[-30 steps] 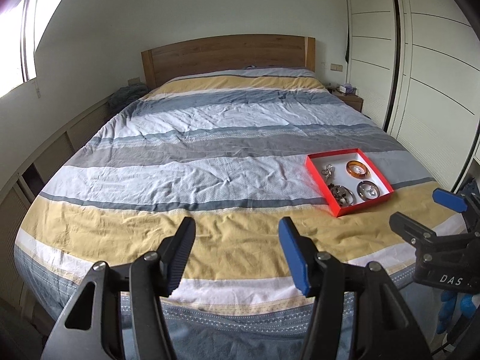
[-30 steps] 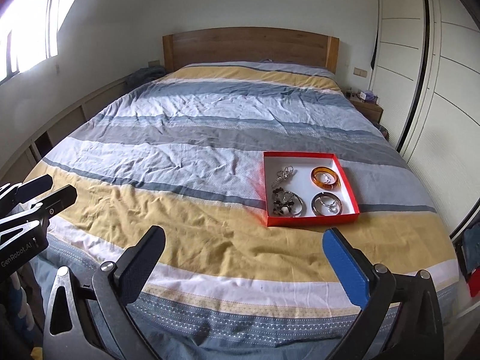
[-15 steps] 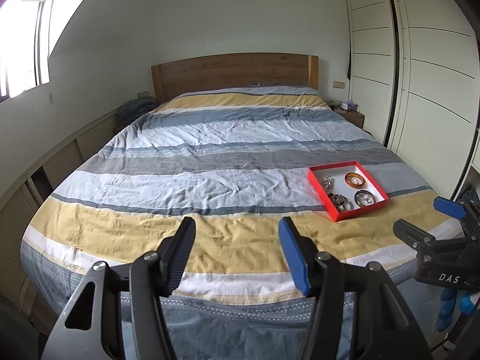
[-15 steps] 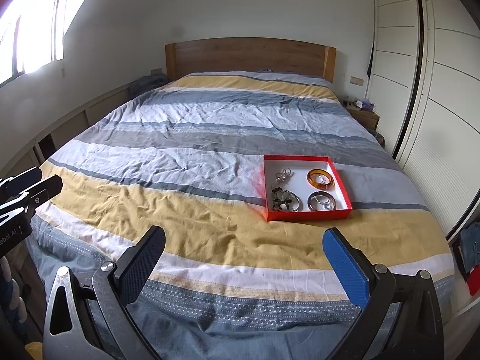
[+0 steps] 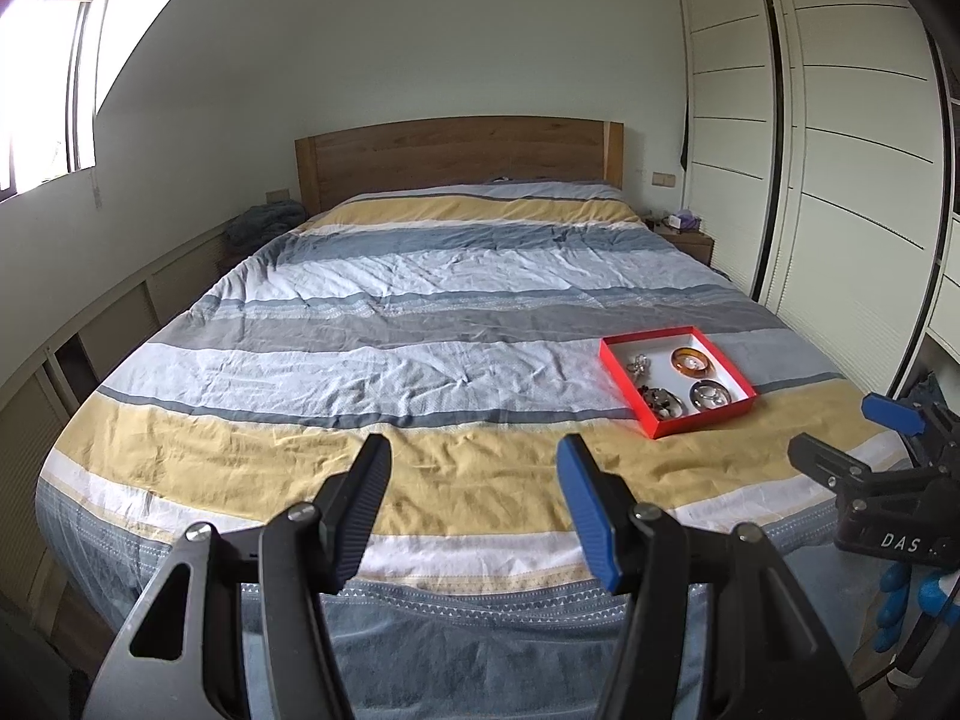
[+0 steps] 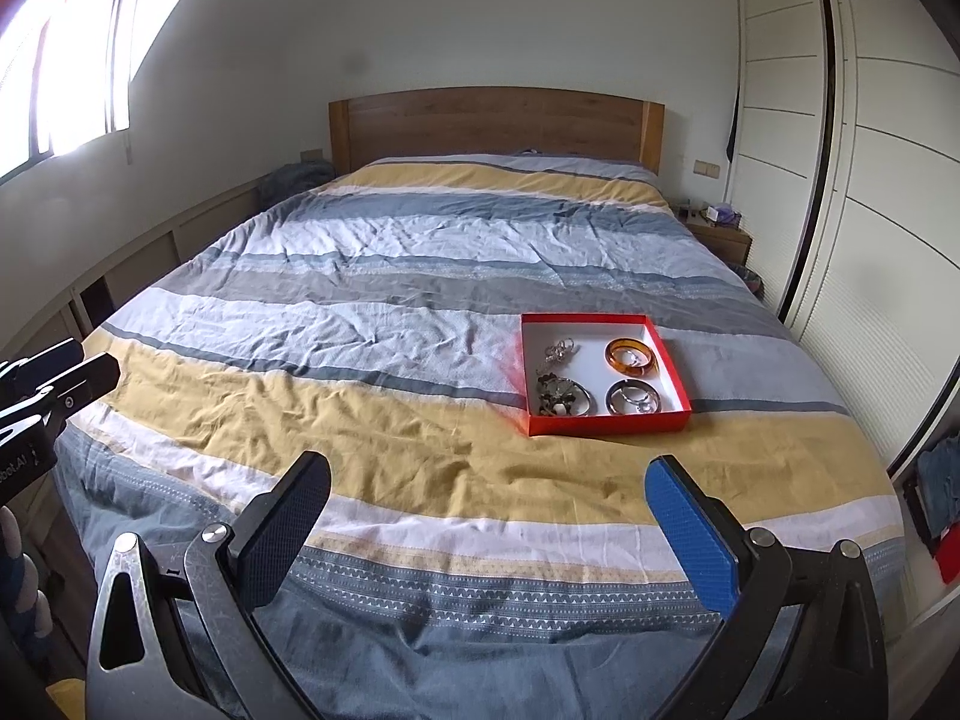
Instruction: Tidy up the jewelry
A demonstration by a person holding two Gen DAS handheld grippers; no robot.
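Striped bedspread (image 6: 384, 324) around red tray (image 6: 607, 423)

One red tray (image 6: 603, 423), three bangles (image 6: 630, 355), perhaps one keyring cluster (image 6: 559, 354), one bed (image 6: 384, 324).

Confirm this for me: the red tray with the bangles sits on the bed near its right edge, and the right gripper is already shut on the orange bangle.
One thing is wrong. The right gripper is open and holds nothing; the orange bangle lies inside the red tray, as the right wrist view shows. The tray does sit on the bed near its right edge.
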